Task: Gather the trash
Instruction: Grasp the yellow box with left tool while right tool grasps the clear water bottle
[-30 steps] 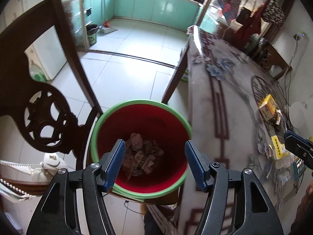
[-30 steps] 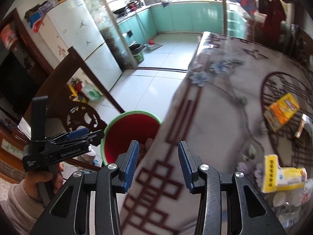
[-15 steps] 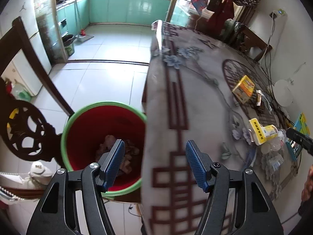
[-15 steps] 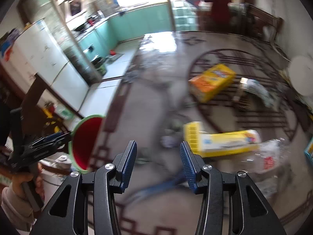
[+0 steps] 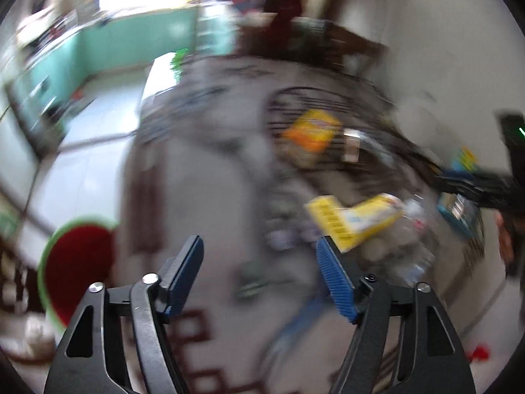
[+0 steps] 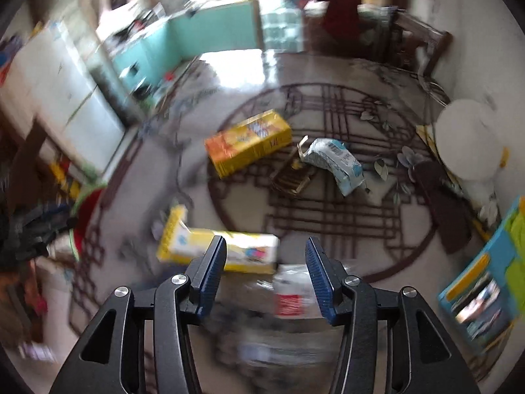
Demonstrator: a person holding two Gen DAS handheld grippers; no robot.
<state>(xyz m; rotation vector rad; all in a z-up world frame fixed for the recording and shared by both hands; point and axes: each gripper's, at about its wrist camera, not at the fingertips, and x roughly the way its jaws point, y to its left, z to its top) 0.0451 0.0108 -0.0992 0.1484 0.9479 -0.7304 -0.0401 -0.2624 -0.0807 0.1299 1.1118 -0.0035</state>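
Note:
Both views are blurred by motion. My left gripper [image 5: 259,262] is open and empty above the patterned table [image 5: 197,197]. A yellow carton [image 5: 354,221] lies just right of it, an orange box [image 5: 311,131] farther back. The red bin with a green rim [image 5: 77,259] stands off the table's left edge. My right gripper [image 6: 265,262] is open and empty above the table, just past the yellow carton [image 6: 216,251] and a clear plastic bottle [image 6: 288,298]. The orange box [image 6: 247,142], a white-blue wrapper [image 6: 338,162] and a small brown packet [image 6: 292,180] lie farther back.
A white round object [image 6: 469,144] and a blue-green booklet [image 6: 485,292] sit at the table's right side. The bin [image 6: 83,210] shows at the left of the right wrist view. A fridge [image 6: 59,98] and teal kitchen cabinets [image 5: 131,46] stand beyond.
Both grippers have swung right, from the bin and table edge to over the table's trash. The yellow carton now sits close in front of both. Both stayed open.

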